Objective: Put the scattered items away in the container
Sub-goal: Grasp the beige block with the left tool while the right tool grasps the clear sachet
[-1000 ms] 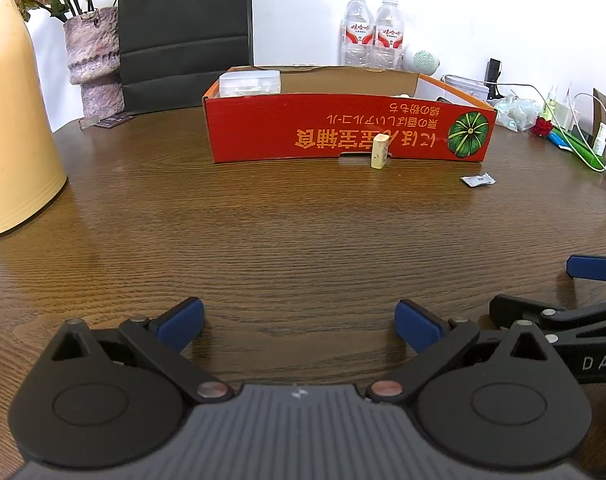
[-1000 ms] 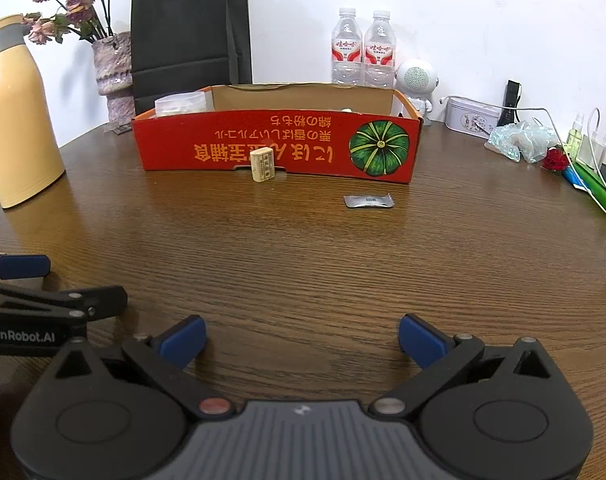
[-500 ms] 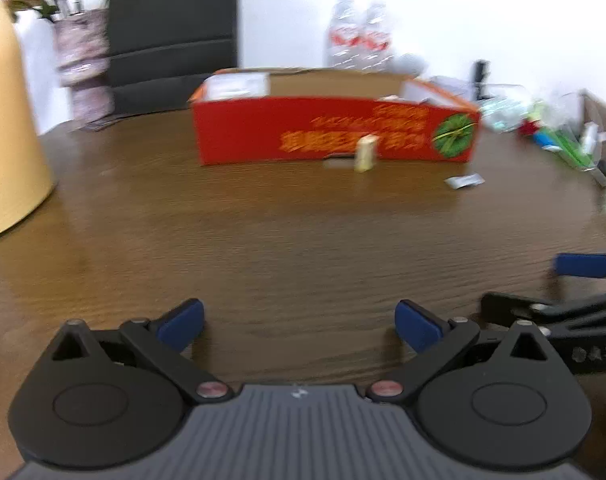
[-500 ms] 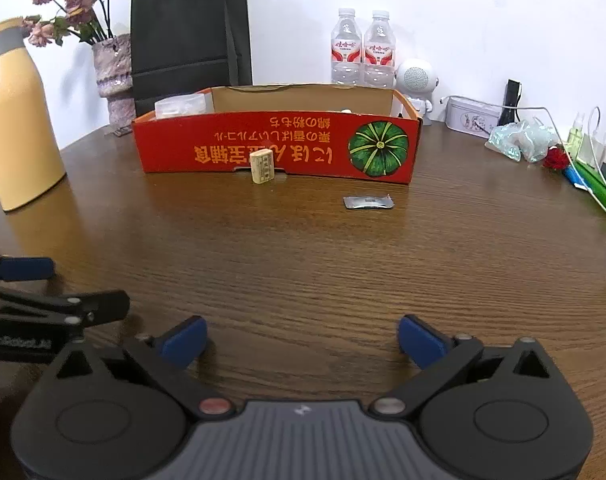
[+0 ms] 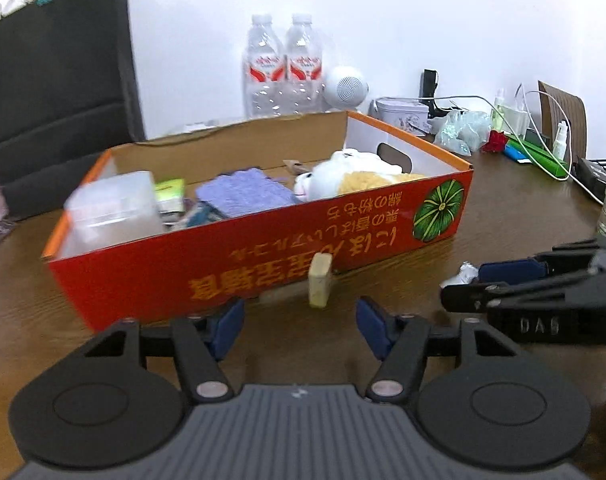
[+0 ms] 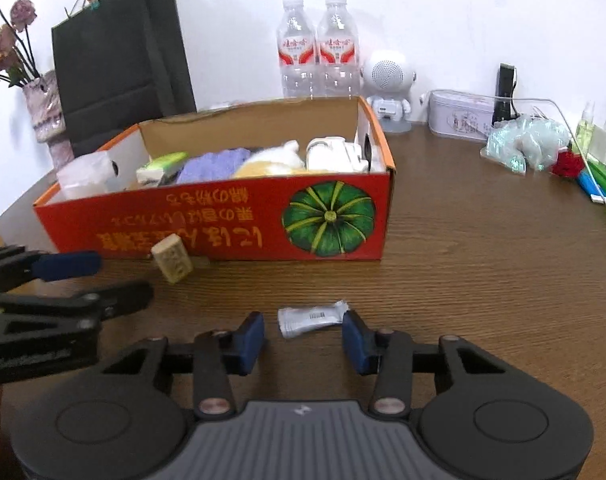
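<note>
Two scattered items are being approached at once, one per gripper, just in front of the near wall of the red cardboard box printed with a green pumpkin (image 6: 207, 236), which is already holding several items. The small cream rectangular block (image 5: 320, 285) is standing upright on the brown wooden table (image 6: 483, 264), touching or nearly touching that wall. The left gripper (image 5: 299, 326) is being lined up on it; its jaws are closing, but the blue pads (image 5: 227, 326) are still spread and short of the block, so nothing is being pinched. The flat silver foil sachet (image 6: 311, 318) is lying to the right, near the box's pumpkin end. The right gripper (image 6: 303, 338) is being closed around it, the sachet lying between the pads; contact cannot be confirmed. Each item is probably being taken separately so that both can be lifted over the low wall together.
</note>
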Demonstrator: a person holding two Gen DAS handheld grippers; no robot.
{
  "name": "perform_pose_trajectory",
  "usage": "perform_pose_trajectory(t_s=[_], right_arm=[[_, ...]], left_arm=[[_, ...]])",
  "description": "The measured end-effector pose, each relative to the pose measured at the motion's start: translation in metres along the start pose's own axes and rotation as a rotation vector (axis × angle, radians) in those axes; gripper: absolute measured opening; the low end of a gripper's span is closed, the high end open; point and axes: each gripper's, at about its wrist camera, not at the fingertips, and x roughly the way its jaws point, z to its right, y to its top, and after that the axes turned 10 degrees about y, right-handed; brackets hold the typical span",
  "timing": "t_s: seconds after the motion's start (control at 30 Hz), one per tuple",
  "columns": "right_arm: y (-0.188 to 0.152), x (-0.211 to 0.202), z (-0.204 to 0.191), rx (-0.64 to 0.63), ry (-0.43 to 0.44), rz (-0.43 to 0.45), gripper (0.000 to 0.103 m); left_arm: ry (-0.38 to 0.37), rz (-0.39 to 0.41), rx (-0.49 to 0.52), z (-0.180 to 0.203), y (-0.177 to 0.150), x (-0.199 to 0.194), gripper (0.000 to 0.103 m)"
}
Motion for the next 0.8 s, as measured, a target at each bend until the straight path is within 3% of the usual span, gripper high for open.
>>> perform_pose_trajectory(t_s=[0.07, 0.1, 0.2, 0.33, 0.43, 0.5, 0.53, 0.67, 0.8], right_arm=[[-0.001, 0.003, 0.001, -0.018, 0.013, 0.023, 0.042], [-0.001, 0.004, 0.001, -0.024, 0.020, 0.030, 0.042], [-0.002, 0.006, 0.002, -0.045, 0.030, 0.044, 0.031], [-0.004, 0.005, -0.001, -0.083, 0.018, 0.044, 0.030], [-0.006, 0.003, -0.001, -0.097, 0.026, 0.039, 0.030], [-0.005, 0.003, 0.000, -0.113, 0.026, 0.034, 0.018], [-0.005, 0.003, -0.001, -0.122, 0.021, 0.027, 0.012], [-0.004, 0.000, -0.003, -0.138, 0.016, 0.003, 0.010], [-0.005, -0.004, 0.003, -0.114, 0.033, 0.009, 0.009]], left_arm=[[0.007, -0.020, 0.008, 0.004, 0.002, 0.009, 0.063], [0.002, -0.024, 0.010, 0.004, 0.002, 0.013, 0.056], [-0.021, -0.037, 0.002, 0.005, 0.002, 0.021, 0.045], [-0.045, -0.037, 0.005, 0.008, 0.004, 0.028, 0.038], [-0.055, -0.032, 0.002, 0.010, 0.006, 0.030, 0.027], [-0.052, -0.035, -0.011, 0.009, 0.006, 0.031, 0.014], [-0.044, -0.042, -0.027, 0.009, 0.006, 0.031, 0.013], [-0.036, -0.053, -0.091, 0.007, 0.003, 0.022, 0.012], [0.041, 0.016, -0.073, 0.017, -0.004, -0.008, 0.012]])
